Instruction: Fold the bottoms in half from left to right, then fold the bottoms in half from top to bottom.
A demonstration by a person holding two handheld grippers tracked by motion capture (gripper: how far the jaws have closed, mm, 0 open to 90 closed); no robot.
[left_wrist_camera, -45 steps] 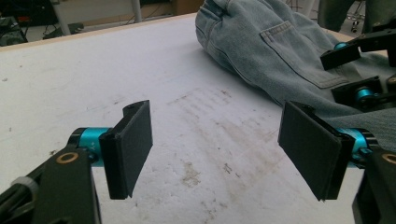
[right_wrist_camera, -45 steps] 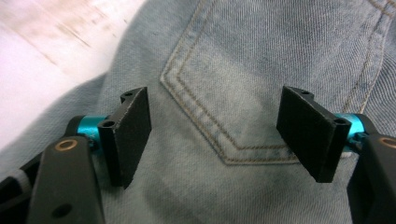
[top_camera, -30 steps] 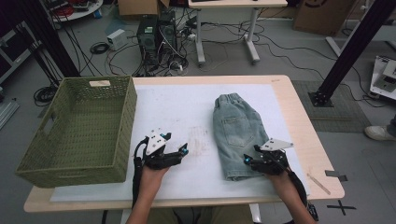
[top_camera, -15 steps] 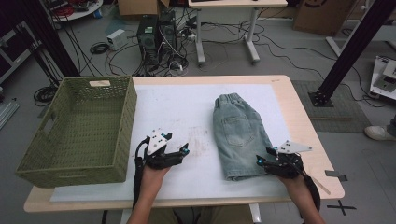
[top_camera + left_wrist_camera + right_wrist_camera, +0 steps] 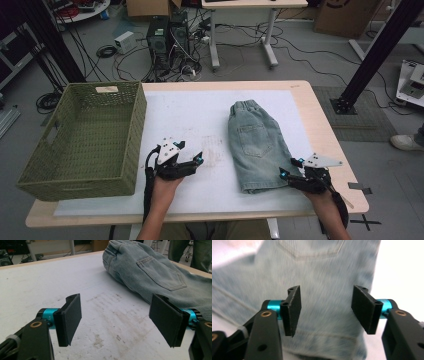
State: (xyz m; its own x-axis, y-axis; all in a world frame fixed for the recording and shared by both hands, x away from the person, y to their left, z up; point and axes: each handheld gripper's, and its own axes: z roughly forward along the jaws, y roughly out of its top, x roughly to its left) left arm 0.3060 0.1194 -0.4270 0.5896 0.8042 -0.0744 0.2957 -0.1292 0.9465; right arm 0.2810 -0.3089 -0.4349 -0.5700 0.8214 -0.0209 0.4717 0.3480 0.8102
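Observation:
Light blue denim shorts (image 5: 255,145) lie flat on the white mat, waistband at the far end, right of the table's middle. My right gripper (image 5: 291,168) hovers at the shorts' near right corner. In the right gripper view its jaws (image 5: 325,307) have just been opening; they stand apart above the denim (image 5: 324,270) with nothing pinched between them. My left gripper (image 5: 191,152) rests open on the bare mat to the left of the shorts. Its pads (image 5: 116,320) frame stained mat, with the shorts (image 5: 150,272) and their back pocket farther off.
A deep green woven basket (image 5: 132,125) stands at the table's left end, close to my left hand. The white mat (image 5: 200,115) covers most of the wooden tabletop. Beyond the far edge are a computer tower (image 5: 160,40), cables and desk legs.
My right hand has slid to the right, from over the shorts' hem to their near right corner. The left hand and the shorts have not moved.

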